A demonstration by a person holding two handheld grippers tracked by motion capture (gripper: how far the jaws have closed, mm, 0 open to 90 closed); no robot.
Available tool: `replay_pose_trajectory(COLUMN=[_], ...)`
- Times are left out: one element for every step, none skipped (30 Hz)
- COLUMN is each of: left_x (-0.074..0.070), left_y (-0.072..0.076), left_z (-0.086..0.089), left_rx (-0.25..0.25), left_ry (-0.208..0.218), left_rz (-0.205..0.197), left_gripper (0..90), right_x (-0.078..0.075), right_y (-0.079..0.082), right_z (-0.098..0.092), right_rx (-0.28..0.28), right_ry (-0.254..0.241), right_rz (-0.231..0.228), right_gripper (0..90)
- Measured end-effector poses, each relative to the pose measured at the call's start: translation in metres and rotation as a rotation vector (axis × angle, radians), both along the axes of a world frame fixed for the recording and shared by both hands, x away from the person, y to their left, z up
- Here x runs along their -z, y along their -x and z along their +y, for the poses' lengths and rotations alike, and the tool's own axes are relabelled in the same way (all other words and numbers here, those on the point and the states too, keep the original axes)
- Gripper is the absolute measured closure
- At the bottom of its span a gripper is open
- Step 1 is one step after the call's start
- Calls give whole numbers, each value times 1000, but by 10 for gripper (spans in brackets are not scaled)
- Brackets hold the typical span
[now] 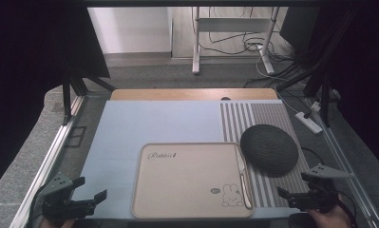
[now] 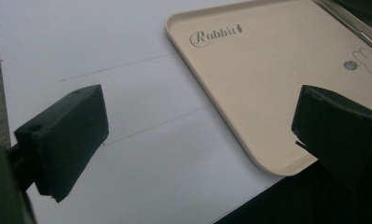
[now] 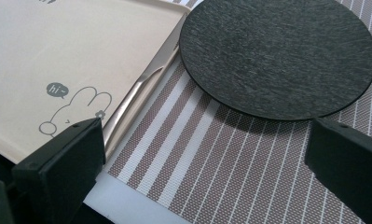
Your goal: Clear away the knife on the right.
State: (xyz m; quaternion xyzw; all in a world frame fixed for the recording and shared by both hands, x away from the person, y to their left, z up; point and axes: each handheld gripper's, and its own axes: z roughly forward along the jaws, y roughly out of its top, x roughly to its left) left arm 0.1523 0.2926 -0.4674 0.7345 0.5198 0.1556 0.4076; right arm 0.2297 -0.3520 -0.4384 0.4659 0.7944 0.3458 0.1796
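Both grippers sit at the near edge of the surface, nothing held. Left gripper (image 1: 85,194) at the near left corner, jaws spread wide and empty; in the left gripper view they frame bare blue mat (image 2: 104,60) and the near left corner of the tray (image 2: 249,79). Right gripper (image 1: 296,190) at the near right corner, jaws likewise wide and empty, over the striped placemat (image 3: 211,154).

Layout: beige tray with rabbit print lies flat at the near middle of the surface, its right rim overlapping the striped placemat's left edge. A table knife (image 1: 243,178) lies along the tray's right rim, blade toward the far edge (in the right gripper view its metal runs just inside the rim). Dark round plate (image 1: 269,148) rests on the striped placemat toward the right edge, its left side just beside the tray's far right corner; whether they touch I cannot tell.

Progress, as judged: no object gripped or lifted, tray interior bare apart from the knife. The work looks to be at its start. The right gripper is nearest the plate and knife, so the first grasp is probably there; all handling remains.
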Motion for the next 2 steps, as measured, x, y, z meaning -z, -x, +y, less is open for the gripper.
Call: replay_pose_trajectory(left_x=[0,0], left_y=[0,0], left_z=[0,0], left_rx=[-1,-1], left_ry=[0,1], left_rz=[1,-1], left_gripper=[37,37], right_x=[0,1], right_y=[0,-1], right_z=[0,0], right_rx=[-1,-2], right_ry=[0,3], right_rz=[3,6], right_gripper=[0,0])
